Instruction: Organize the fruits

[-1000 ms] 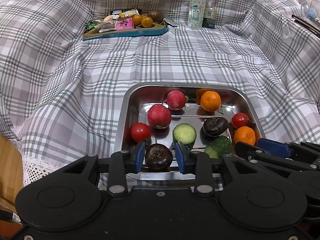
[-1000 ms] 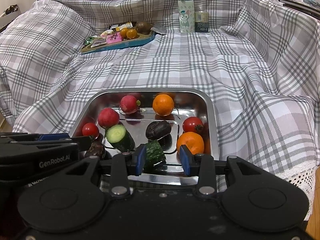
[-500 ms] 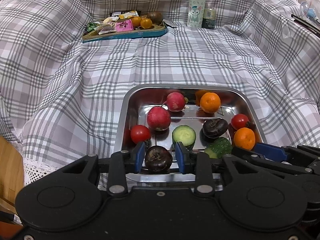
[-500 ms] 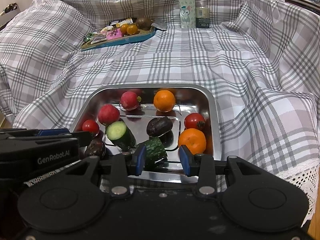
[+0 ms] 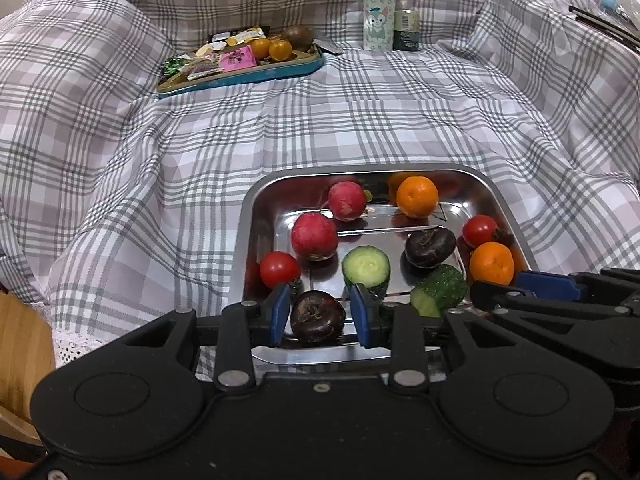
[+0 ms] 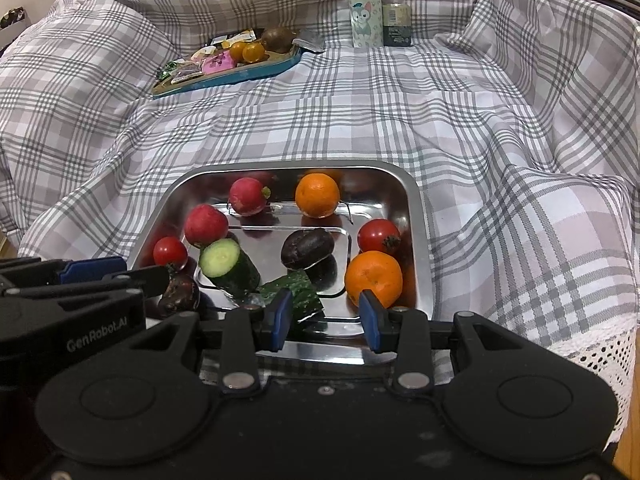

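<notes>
A steel tray on the plaid cloth holds two red radishes, two tomatoes, two oranges, two cucumber pieces and two dark chestnuts. My left gripper is open at the tray's near edge, with a dark chestnut lying between its fingers with a gap on each side. My right gripper is open over the near edge, a cucumber piece by its left finger and an orange just beyond its right finger.
A teal tray of snacks and small fruits sits at the back left. A mint bottle and a small can stand at the back. Wood shows at the lower left.
Both grippers have drawn back slightly from the tray. The fruits have not moved. The jaws stay open.
</notes>
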A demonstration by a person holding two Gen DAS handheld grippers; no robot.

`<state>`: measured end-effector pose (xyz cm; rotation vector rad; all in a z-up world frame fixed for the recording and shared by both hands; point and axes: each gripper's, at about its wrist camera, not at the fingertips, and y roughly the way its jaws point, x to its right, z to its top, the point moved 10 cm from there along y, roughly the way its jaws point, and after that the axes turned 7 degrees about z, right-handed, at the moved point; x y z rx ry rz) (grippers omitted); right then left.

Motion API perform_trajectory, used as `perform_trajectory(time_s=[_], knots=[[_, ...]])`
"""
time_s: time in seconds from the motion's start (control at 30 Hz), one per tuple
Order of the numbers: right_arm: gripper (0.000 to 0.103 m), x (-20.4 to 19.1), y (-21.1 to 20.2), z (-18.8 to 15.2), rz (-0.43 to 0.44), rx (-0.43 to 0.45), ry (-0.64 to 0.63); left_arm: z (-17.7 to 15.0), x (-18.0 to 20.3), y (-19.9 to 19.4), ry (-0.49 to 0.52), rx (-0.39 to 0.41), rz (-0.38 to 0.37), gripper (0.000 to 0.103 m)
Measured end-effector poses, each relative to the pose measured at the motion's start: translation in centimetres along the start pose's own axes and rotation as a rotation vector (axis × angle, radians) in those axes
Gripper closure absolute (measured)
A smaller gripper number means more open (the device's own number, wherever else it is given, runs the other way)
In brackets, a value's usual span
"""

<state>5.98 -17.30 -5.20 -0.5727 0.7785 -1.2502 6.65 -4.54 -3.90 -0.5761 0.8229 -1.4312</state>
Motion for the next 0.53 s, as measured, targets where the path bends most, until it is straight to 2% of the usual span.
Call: perform_trajectory(time_s=[0.53], knots=[[0.064,-0.16,0.6,0.1,0.001,-0.054,-0.002,0.41,0.64,0.49,0.031,-0.02,-0.031,0.061]])
